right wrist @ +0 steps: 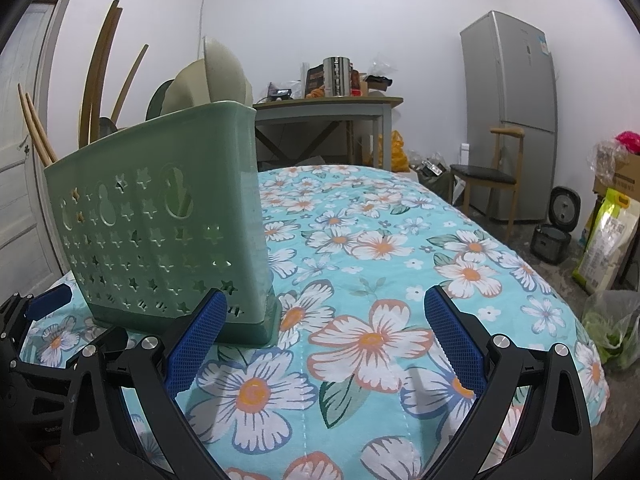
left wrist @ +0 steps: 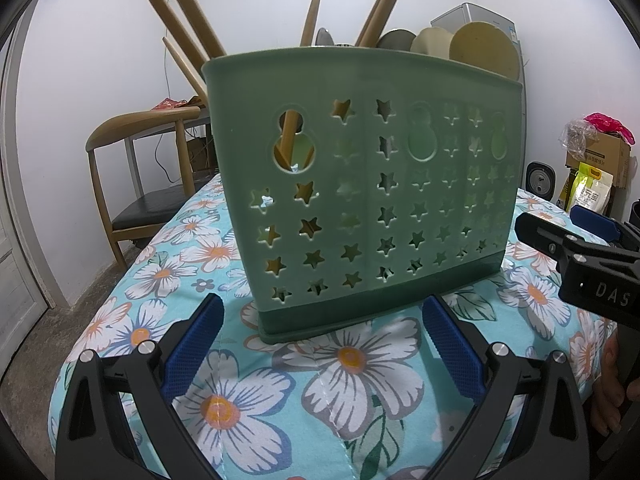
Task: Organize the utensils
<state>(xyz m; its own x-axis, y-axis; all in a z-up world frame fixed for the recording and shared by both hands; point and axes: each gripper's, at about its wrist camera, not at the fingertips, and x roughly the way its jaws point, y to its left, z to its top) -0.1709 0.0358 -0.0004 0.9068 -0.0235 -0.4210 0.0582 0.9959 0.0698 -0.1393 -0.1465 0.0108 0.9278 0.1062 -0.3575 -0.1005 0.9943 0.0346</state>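
- Left wrist view: green utensil holder (left wrist: pixel 360 200) upright on the flower-print counter (left wrist: pixel 352 364), broad star-pierced wall facing the lens, standing just beyond the left claw (left wrist: pixel 322 344).
- Left claw released, blue pads (left wrist: pixel 192 348) spread wide, nothing between them, short of the holder's base.
- Wooden chopsticks (left wrist: pixel 176 20) leaning up and outward from the holder's left compartment, long axis steeply raised, tips toward the ceiling; spoons (left wrist: pixel 480 52) bowl-up at the right end.
- Right claw (left wrist: pixel 568 236) seen at the right edge, beside the holder's right end; spread of its fingers not readable from this angle.
- Right wrist view: same holder (right wrist: pixel 160 232) at left, its narrow end wall turned toward the open counter (right wrist: pixel 400 240); long axis running away to the left.
- Right claw (right wrist: pixel 324 340) released and empty, left pad (right wrist: pixel 196 344) overlapping the holder's lower corner in the picture, contact not certain.
- No loose utensil visible on the cloth in either view; sorting apparently at or near its end.
- For any remaining step: approach from above, grip a handle near its middle, keep it in line with its compartment, and avoid nudging the light holder sideways on the soft cloth.
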